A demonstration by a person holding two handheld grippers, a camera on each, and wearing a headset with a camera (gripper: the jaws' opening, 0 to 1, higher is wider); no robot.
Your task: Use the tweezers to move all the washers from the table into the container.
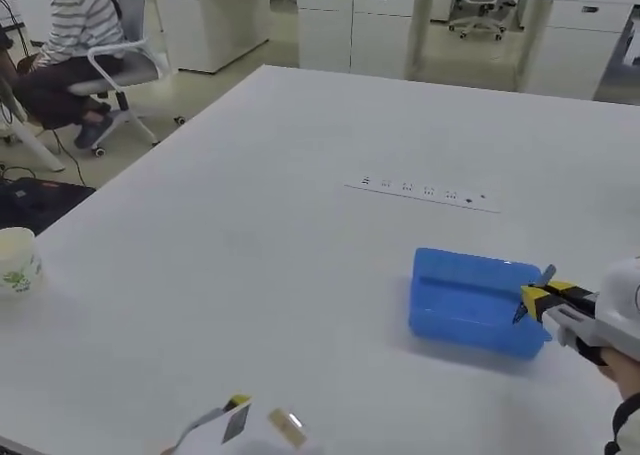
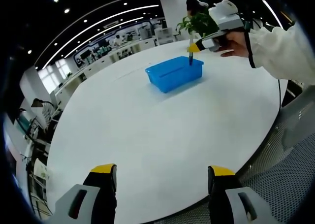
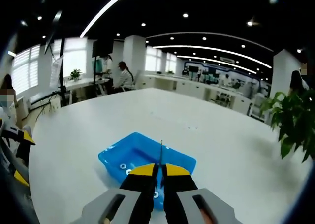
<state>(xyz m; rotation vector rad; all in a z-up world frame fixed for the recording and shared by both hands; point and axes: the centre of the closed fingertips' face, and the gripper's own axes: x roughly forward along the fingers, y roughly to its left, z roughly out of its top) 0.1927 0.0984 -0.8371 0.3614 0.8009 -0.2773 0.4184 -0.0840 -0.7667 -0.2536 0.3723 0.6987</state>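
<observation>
Above container [image 3: 123, 157] edge, tweezers [image 3: 161, 152] in right gripper [image 3: 160, 170]

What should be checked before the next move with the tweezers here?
1. Right gripper shut on the tweezers: ok.
2. Tweezers tip above the blue container: ok.
3. Washers lying inside the container: ok.
4. Washer held at the tweezers tip: cannot tell.
5. Left gripper open and empty: ok.
6. Washers remaining on the table: cannot tell.
</observation>
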